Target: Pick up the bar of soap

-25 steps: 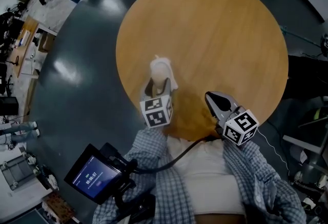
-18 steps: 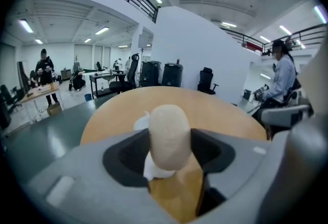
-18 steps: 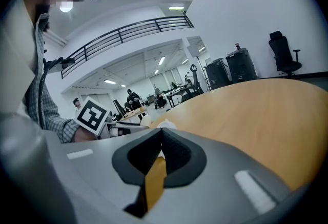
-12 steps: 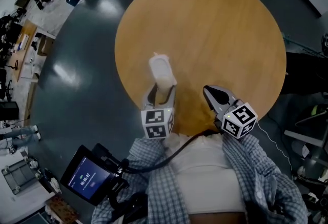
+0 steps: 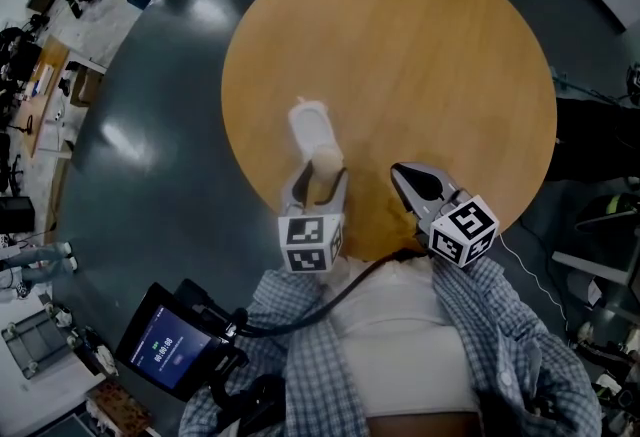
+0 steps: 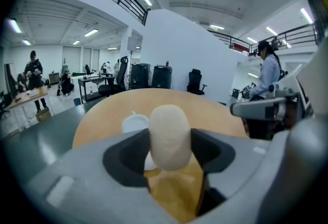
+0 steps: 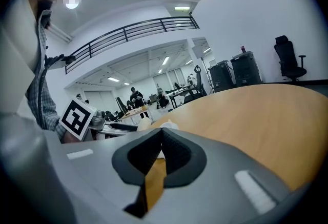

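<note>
The cream, oval bar of soap [image 6: 169,136] stands upright between the two dark pads of my left gripper [image 6: 169,152], which is shut on it. In the head view the soap [image 5: 326,163] is held just above the near part of the round wooden table [image 5: 420,55], a little nearer to me than the white soap dish [image 5: 312,128]. That dish [image 6: 134,124] shows behind the soap, with nothing in it. My right gripper [image 5: 401,176] hovers to the right over the table's near edge, its jaws shut with nothing between them [image 7: 161,133].
A person's checked shirt and a cable fill the bottom of the head view, with a small lit screen [image 5: 175,350] at lower left. Dark floor, office chairs and desks surround the table. People [image 6: 32,72] stand far off in the room.
My left gripper has drawn back toward me and risen a little with the soap, and the white dish now shows whole. The right gripper has hardly moved.
</note>
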`<state>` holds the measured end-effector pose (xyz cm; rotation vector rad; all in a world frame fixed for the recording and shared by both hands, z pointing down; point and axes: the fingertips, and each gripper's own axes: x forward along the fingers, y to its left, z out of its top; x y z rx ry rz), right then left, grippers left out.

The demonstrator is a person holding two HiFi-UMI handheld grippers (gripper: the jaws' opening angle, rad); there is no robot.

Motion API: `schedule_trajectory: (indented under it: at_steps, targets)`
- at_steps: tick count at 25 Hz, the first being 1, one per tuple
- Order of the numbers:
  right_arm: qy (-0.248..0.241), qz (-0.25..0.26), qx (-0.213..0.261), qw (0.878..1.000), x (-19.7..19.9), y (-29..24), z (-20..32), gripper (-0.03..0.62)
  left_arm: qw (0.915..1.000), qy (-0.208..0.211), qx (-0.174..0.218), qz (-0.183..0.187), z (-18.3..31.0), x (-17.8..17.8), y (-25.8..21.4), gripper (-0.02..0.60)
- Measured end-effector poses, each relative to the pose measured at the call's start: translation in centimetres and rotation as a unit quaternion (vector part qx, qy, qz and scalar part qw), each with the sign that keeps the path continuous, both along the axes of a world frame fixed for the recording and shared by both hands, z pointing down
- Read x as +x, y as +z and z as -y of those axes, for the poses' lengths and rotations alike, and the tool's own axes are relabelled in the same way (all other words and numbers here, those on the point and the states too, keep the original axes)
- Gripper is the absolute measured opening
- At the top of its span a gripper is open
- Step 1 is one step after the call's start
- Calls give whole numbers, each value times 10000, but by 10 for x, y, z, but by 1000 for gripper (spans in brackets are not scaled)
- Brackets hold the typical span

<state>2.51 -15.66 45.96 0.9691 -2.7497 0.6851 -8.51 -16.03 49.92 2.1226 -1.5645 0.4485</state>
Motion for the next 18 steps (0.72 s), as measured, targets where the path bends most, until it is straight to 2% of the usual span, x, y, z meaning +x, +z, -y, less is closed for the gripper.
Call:
schedule_trajectory:
  at_steps: [18]
  targets:
    - [-23, -24, -22, 10000, 0, 2, 1, 3, 10000, -31, 54, 37, 2, -3, -2, 255]
